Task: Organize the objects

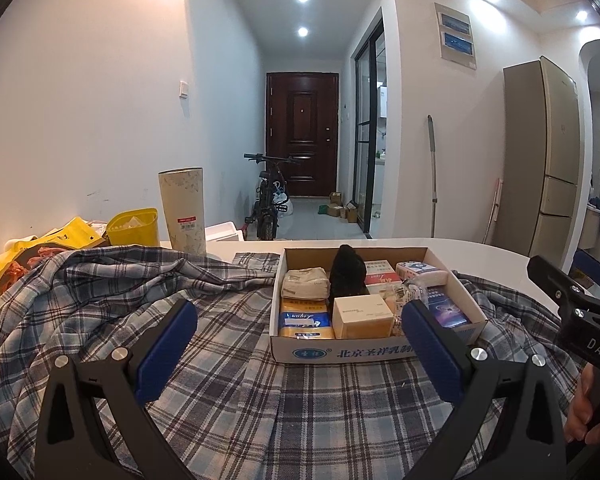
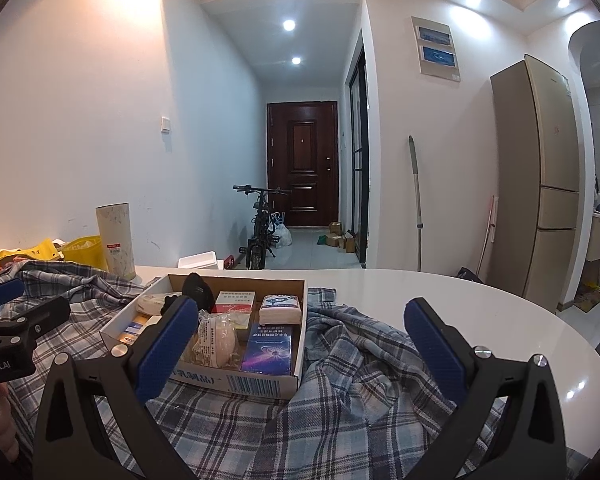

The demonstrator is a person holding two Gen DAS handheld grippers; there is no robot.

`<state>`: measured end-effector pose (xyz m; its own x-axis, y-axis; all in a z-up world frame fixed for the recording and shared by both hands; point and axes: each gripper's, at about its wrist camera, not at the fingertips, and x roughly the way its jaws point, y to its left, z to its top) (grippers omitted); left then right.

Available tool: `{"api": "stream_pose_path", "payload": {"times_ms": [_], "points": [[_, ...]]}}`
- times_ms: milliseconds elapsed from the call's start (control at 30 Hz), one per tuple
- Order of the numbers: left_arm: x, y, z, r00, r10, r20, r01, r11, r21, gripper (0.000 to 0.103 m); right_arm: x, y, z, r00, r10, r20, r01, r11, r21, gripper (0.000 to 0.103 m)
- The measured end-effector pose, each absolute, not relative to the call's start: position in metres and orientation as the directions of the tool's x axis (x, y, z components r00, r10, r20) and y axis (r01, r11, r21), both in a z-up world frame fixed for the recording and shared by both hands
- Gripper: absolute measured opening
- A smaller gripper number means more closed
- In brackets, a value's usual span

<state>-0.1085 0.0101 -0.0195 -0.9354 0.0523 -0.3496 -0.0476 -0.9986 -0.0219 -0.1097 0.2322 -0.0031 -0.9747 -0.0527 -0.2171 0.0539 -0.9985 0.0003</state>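
Both the left tongs [image 1: 300, 344] and right tongs [image 2: 302, 344] hang apart and empty over the plaid shirt [image 1: 220, 380] spread on the table [image 2: 440, 296]. The cardboard box [image 1: 340, 354], packed with small packets, sits on the shirt toward the table's near edge. This fits sorting either finished or under way, so no next grasp is settled.

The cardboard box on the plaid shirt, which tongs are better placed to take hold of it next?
Probably the left tongs: open, with the cardboard box directly between their fingers. The right tongs, also open, mostly frame the plaid shirt, the box sitting off to their left.
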Motion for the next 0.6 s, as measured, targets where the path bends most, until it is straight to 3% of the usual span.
{"api": "stream_pose_path", "payload": {"times_ms": [600], "points": [[-0.1061, 0.0118, -0.0183, -0.938, 0.056, -0.341, -0.057, -0.998, -0.007, 0.103, -0.1097, 0.2321, -0.0005, -0.974, -0.052, -0.218, 0.054, -0.999, -0.003, 0.103]]}}
